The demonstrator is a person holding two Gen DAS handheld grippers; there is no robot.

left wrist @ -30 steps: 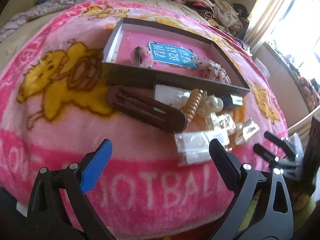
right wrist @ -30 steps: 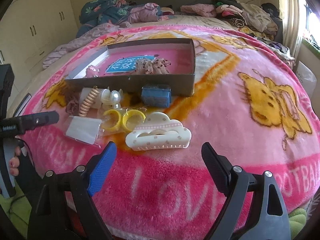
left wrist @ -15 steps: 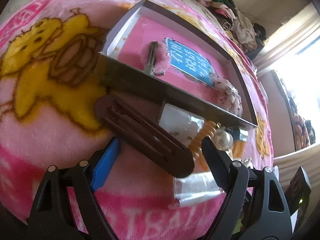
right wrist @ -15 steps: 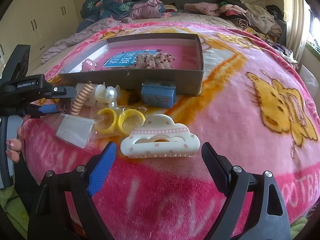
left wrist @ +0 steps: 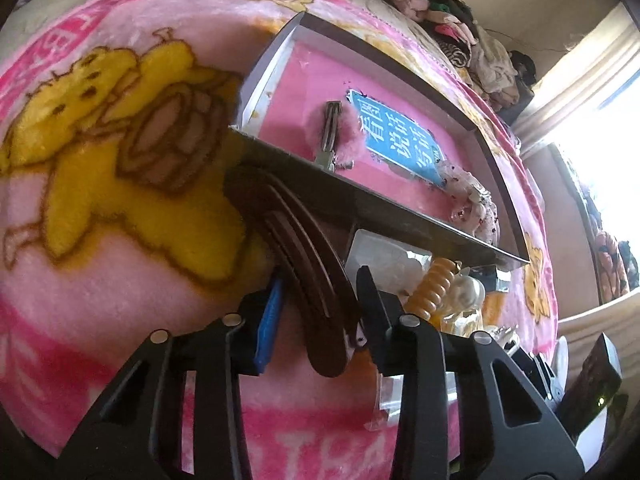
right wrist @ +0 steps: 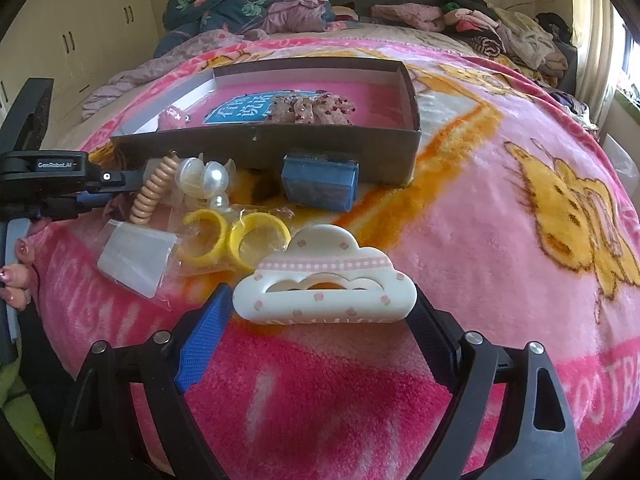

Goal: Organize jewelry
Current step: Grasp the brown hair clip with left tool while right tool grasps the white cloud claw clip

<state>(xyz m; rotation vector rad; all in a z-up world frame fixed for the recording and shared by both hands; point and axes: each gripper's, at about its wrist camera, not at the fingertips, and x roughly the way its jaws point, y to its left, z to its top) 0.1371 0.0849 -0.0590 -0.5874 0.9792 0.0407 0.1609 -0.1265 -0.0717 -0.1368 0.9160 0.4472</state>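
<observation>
A shallow cardboard box (left wrist: 384, 204) with a pink floor lies on the pink blanket; it also shows in the right wrist view (right wrist: 280, 148). Inside lie a fluffy pink clip (left wrist: 340, 136) and a beaded piece (left wrist: 472, 200). My left gripper (left wrist: 320, 300) is shut on a long brown hair clip (left wrist: 296, 248) lying in front of the box. My right gripper (right wrist: 320, 312) has its jaws on both ends of a white cloud-shaped claw clip (right wrist: 324, 280), which rests on the blanket.
In front of the box lie a blue block (right wrist: 320, 180), two yellow rings (right wrist: 236, 240) in plastic, a pearl clip (right wrist: 204, 176), a coiled tan hair tie (right wrist: 154, 188) and a clear packet (right wrist: 136, 256). Clothes pile at the bed's far side (right wrist: 500, 28).
My left gripper moved in and closed on the brown hair clip. My right gripper moved forward and narrowed around the cloud clip.
</observation>
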